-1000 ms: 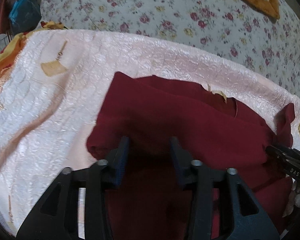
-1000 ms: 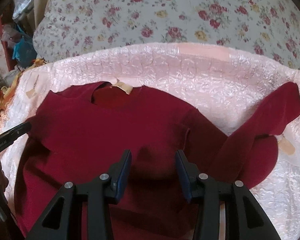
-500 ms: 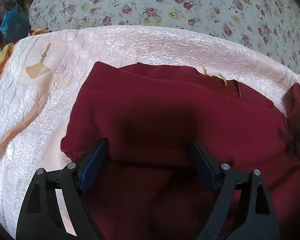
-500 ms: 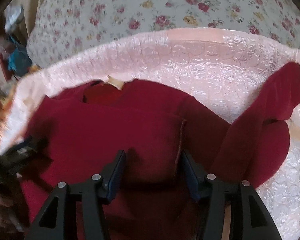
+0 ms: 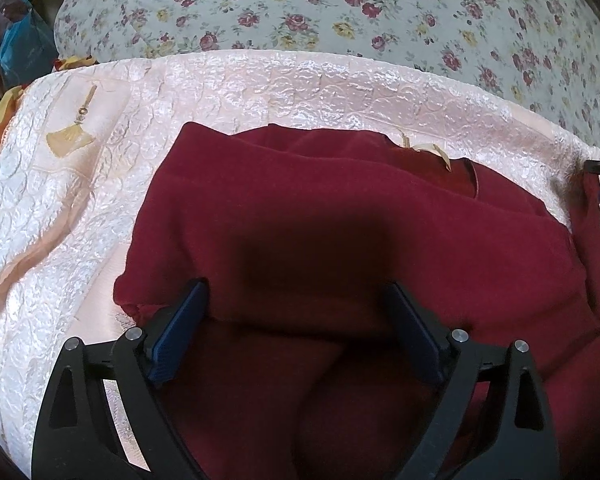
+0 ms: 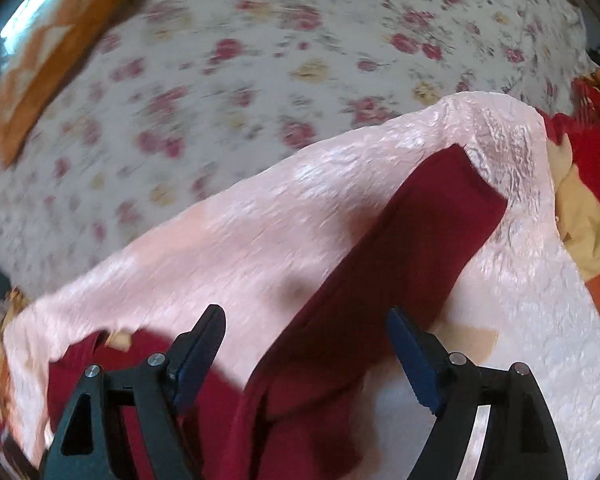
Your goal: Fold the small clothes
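Releasing is the event at this moment: both hand-held grippers have just been opening, and neither one pinches cloth now.

Left hand-held gripper (image 5: pixel 296 320): its jaws stand spread wide over the dark red top (image 5: pixel 340 220). A second ago they stood much closer together over the same cloth. The folded-over flap of the garment lies between the blue pads (image 5: pixel 180 328), but the pads do not press on it. The flap edge lies flat across the body of the top, with the neck label (image 5: pixel 428 148) visible at the far edge.

Right hand-held gripper (image 6: pixel 306 344): its jaws are also spread, with nothing clamped. A second ago this view looked over the chest of the top; now, heavily blurred, it looks along the unfolded sleeve (image 6: pixel 400 256), which stretches diagonally away across the pink quilted cover (image 6: pixel 260 220). The upper part of the sleeve lies between and below the open jaws. In the left wrist view the tip of the right hand-held gripper shows at the right edge of the picture, beside that sleeve.

Location of the work item: the top lies on the pink cover spread on the bed, in front of the floral bedspread (image 5: pixel 340 12).

Assessment: the left-side fold appears to be set down and released. The sleeve on the right side is not yet folded in. The right hand-held gripper appears positioned to take that sleeve as the next fold. The loose knit may slip if the grasp takes only a thin edge.
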